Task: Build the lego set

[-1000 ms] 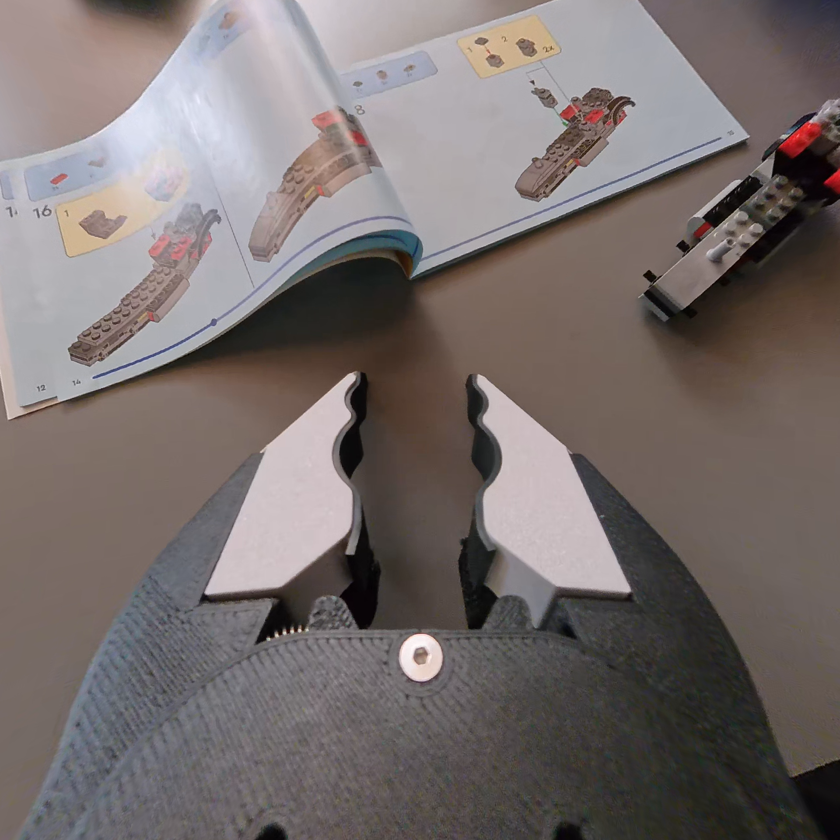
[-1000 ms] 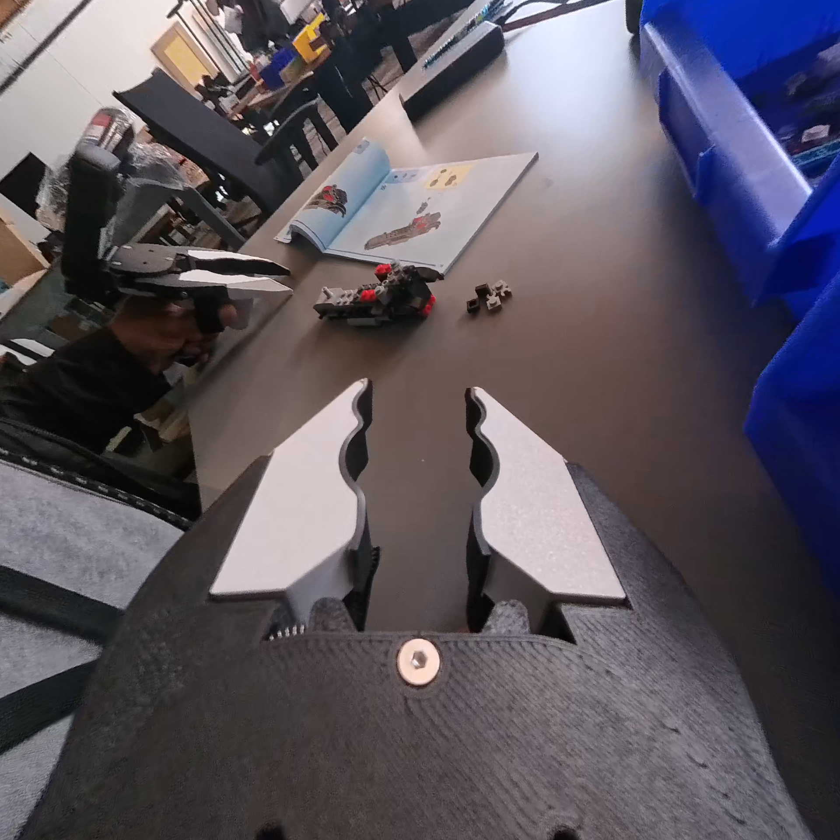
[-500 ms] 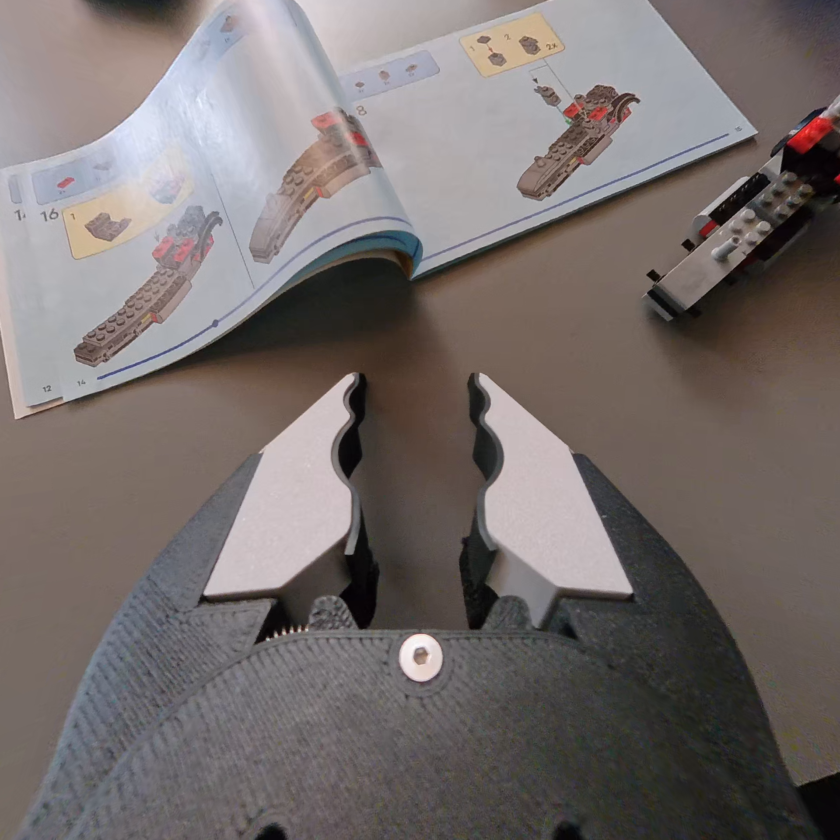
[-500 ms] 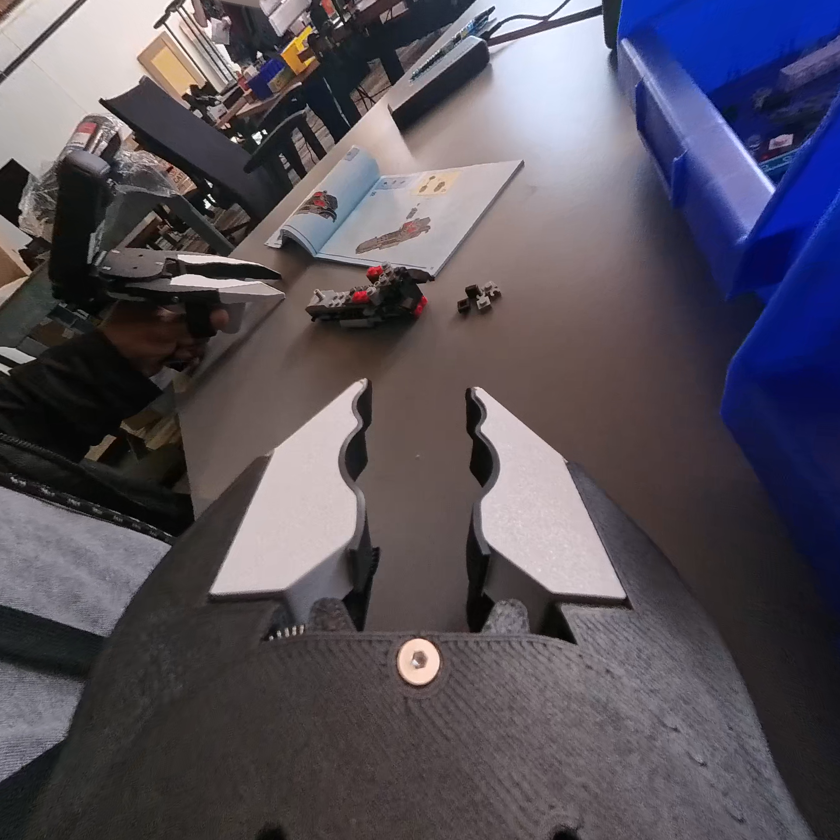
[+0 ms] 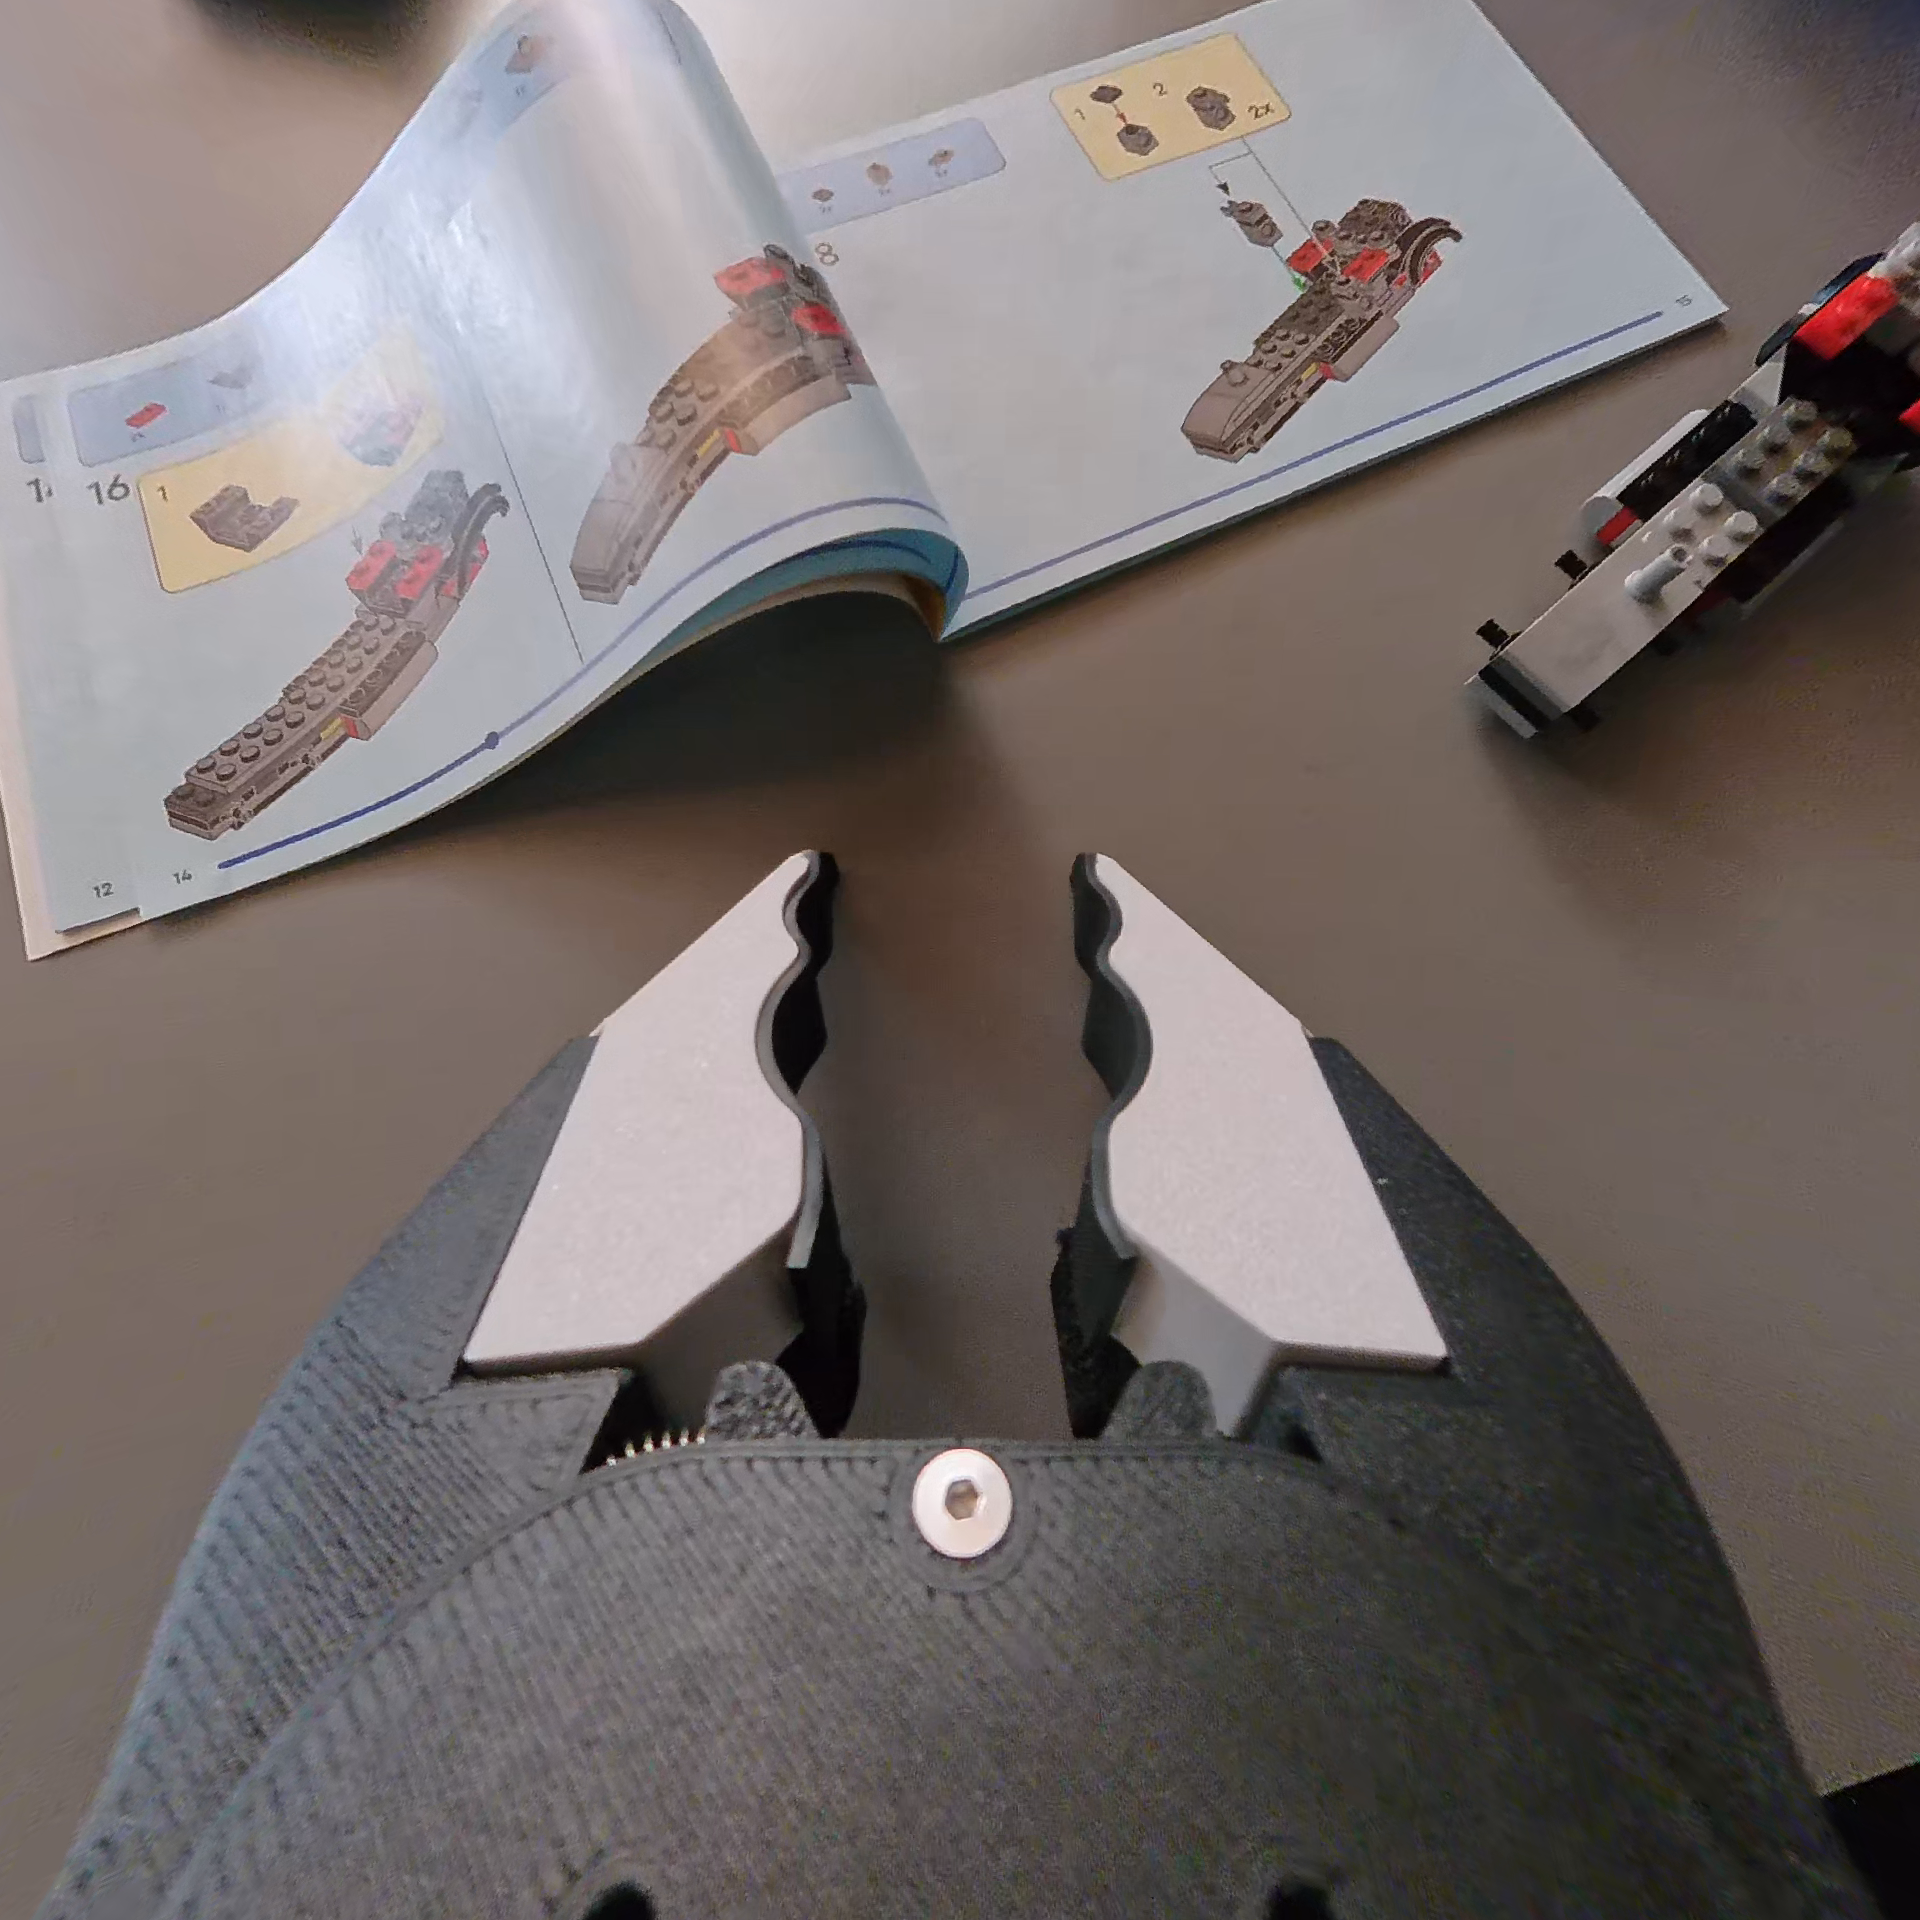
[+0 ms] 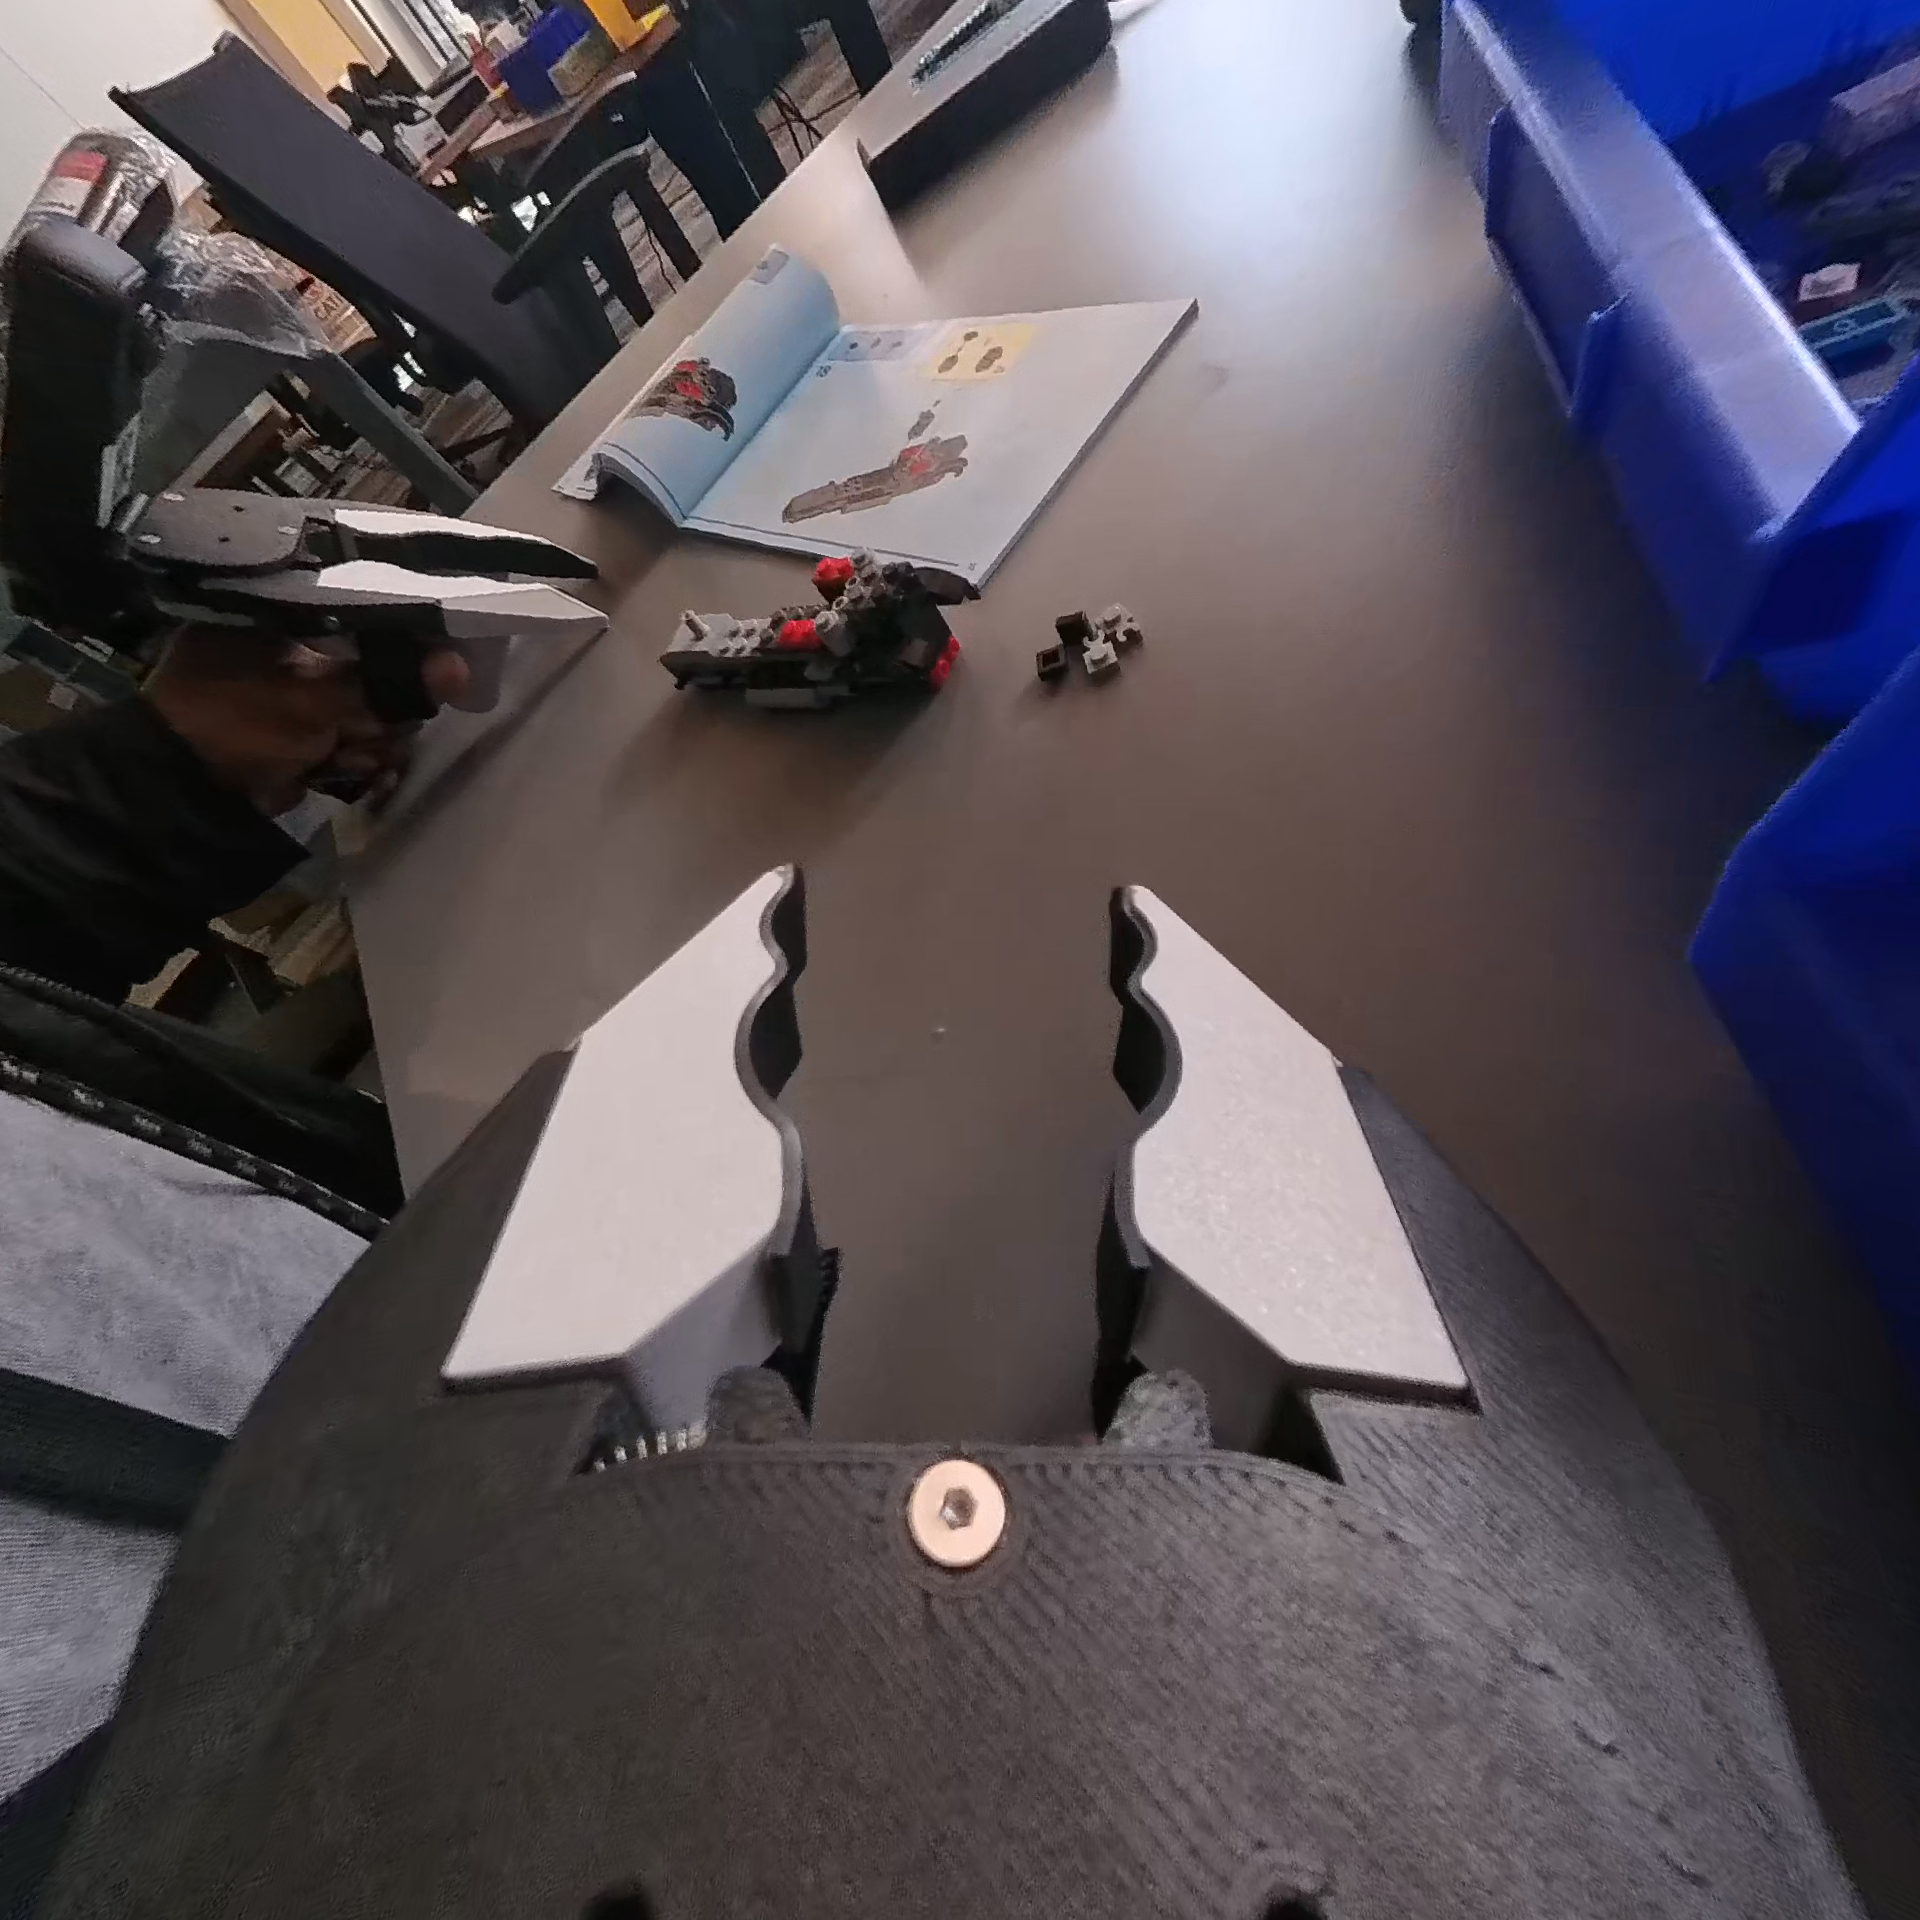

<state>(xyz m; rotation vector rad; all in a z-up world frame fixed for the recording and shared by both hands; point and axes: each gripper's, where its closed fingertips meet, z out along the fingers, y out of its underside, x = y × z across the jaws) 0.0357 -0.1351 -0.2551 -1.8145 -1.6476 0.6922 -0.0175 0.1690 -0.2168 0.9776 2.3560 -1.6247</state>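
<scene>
Left claw (image 5: 951, 868) and right claw (image 6: 956, 894) both gaping and empty above the counter (image 6: 1299, 831), lego model (image 6: 821, 644) well ahead of the right claw, loose bricks (image 6: 1091, 649) just beside the model

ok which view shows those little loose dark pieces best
The right wrist view: the loose pieces lie in full sight on the table, right of the half-built model. The left wrist view misses them entirely.

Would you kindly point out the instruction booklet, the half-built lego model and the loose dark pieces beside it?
instruction booklet (image 5: 1091, 343), left wrist view, on its flat right-hand page.
half-built lego model (image 6: 810, 649), right wrist view, on its studded grey-black body.
loose dark pieces (image 6: 1089, 644), right wrist view, on the cluster's middle.
</scene>
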